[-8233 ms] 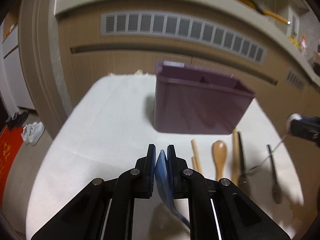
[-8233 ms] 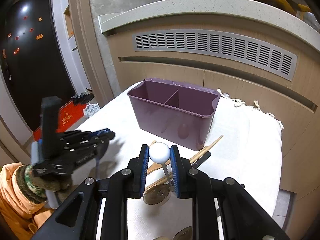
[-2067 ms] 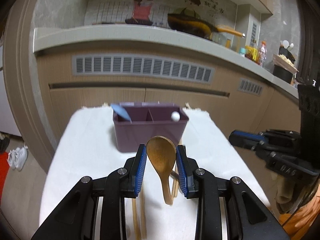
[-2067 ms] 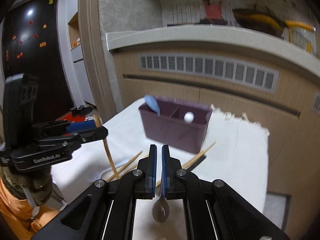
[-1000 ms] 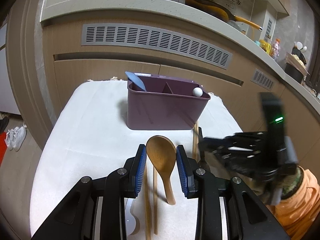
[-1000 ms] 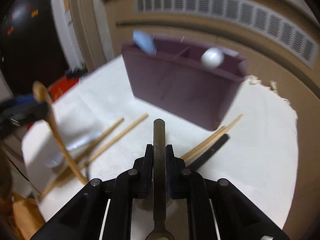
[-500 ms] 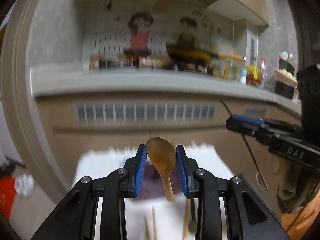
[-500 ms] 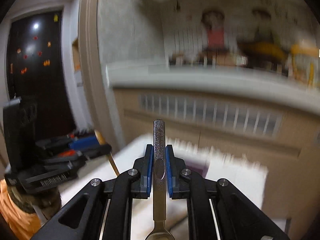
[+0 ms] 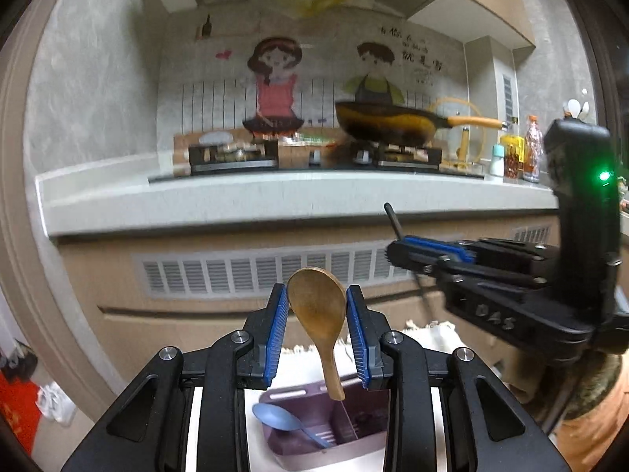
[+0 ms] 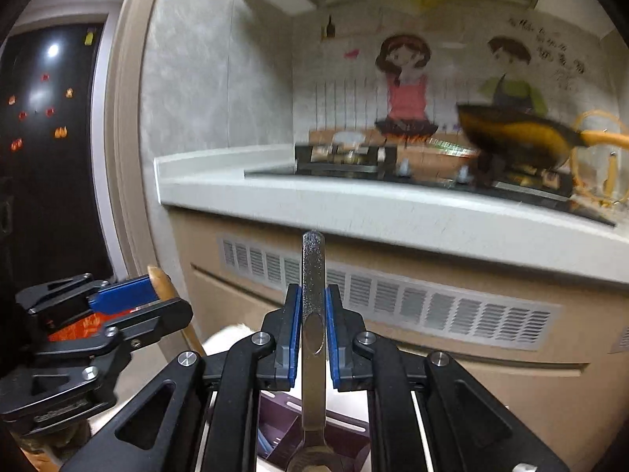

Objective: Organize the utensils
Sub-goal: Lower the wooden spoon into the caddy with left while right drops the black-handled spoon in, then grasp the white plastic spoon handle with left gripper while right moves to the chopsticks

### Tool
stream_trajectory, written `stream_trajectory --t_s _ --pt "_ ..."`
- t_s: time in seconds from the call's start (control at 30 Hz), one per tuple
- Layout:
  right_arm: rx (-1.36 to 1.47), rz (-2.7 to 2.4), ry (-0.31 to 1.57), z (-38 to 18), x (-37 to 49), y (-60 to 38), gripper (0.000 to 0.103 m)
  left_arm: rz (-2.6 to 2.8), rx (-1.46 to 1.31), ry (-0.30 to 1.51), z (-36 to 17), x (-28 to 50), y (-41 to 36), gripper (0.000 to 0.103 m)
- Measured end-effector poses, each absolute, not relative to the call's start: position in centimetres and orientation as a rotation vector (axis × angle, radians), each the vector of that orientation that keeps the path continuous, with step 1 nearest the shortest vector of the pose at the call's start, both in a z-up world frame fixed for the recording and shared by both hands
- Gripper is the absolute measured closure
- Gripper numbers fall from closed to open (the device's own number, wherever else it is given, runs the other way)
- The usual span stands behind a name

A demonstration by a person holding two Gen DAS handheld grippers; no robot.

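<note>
My left gripper [image 9: 316, 306] is shut on a wooden spoon [image 9: 319, 314], bowl up, its handle tip hanging just above the purple utensil holder [image 9: 334, 452]. A blue spoon [image 9: 283, 419] lies in the holder's left compartment. My right gripper [image 10: 313, 322] is shut on a metal spoon [image 10: 313, 314], handle up, bowl hanging over the holder [image 10: 283, 436] below it. The right gripper also shows in the left wrist view [image 9: 393, 253] at right, and the left gripper shows in the right wrist view [image 10: 129, 295] at left.
A kitchen counter [image 9: 275, 196] with a stove and a frying pan [image 9: 385, 122] runs behind, above a vented cabinet front [image 9: 243, 271]. A white cloth [image 9: 428, 332] covers the table under the holder. A dark doorway [image 10: 43, 157] is at left.
Both grippers have lifted off the table with their spoons and now hang over the holder, which sits right below the fingers. The views tilted up toward the counter.
</note>
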State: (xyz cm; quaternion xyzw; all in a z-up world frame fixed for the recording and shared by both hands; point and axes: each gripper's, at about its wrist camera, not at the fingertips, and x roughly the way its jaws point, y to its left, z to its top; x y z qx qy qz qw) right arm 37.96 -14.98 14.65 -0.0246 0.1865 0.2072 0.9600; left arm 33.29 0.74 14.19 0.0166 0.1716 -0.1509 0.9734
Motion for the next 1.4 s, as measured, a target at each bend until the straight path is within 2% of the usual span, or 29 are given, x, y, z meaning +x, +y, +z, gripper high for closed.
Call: stream_trajectory --t_s 0.2,0.47,0.53,0.6,0.7,0.77,0.87,1.03,1.3,1.4 --pt "-0.070 0.430 0.445 11.2 40.2 -14.5 0.092 -0.323 -0.008 0.412 10.4 35.8 1.4 0.072" --pt "-0.082 0.442 0.543 7.5 38.7 -15.5 0.092 -0.325 -0.051 0.517 6.3 37.7 1.6 0.071" --pt "-0.100 0.440 0.564 6.7 38.0 -15.6 0.091 -0.329 -0.061 0.567 4.9 38.2 1.5 0.067" --pt "-0.134 0.429 0.578 5.9 36.9 -15.6 0.091 -0.324 -0.078 0.618 3.2 38.6 1.4 0.056" --pt "-0.184 0.427 0.593 5.0 35.1 -15.3 0.080 -0.309 -0.089 0.642 2.3 38.4 1.7 0.056" --pt "-0.210 0.428 0.604 4.5 33.6 -15.3 0.068 -0.305 -0.099 0.639 2.3 37.7 2.0 0.053" --pt "-0.242 0.419 0.616 3.6 31.4 -15.3 0.036 -0.292 -0.086 0.617 2.7 35.6 2.8 0.041" --pt "-0.277 0.421 0.706 -0.1 28.1 -15.3 0.026 -0.270 -0.047 0.655 1.5 31.3 4.5 0.041" --pt "-0.141 0.428 0.870 -4.9 25.3 -16.7 0.025 -0.270 0.006 0.867 -4.3 24.4 6.7 0.041" --pt "-0.114 0.414 0.890 -5.6 24.9 -16.8 0.017 -0.302 0.037 0.924 -6.2 22.0 6.4 0.041"
